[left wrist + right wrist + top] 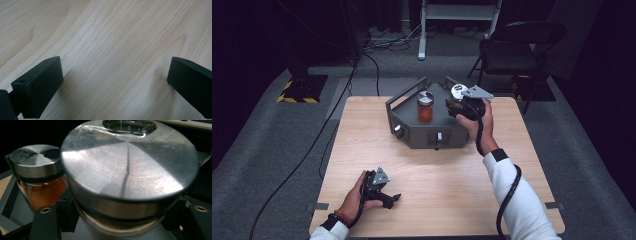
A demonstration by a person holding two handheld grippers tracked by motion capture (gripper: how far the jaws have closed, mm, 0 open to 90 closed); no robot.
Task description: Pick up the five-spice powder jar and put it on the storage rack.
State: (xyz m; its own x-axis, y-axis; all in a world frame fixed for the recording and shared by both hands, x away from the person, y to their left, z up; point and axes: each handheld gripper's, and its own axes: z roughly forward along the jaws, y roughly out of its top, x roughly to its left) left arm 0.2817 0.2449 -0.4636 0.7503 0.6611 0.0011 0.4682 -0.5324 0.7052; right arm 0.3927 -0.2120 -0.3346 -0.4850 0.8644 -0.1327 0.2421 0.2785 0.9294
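A dark grey rack (412, 131) stands at the far middle of the wooden table (362, 130). In it sits a glass jar (425, 107) of orange-red spice with a steel lid. My right gripper (458, 104) is over the rack's right part, shut on a second steel-lidded jar (458, 91). In the right gripper view this held jar (127, 167) looms large between the jaws of the right gripper (122, 210), and the orange-red jar (40, 170) stands left of it on the rack (15, 212). My left gripper (393, 199) rests near the front edge; the left gripper (115, 82) is open over bare wood.
A folding chair (517, 50) and a desk frame (459, 20) stand beyond the table on grey carpet. Black cables (312, 150) run along the floor at the left. The rack has raised handles at its sides.
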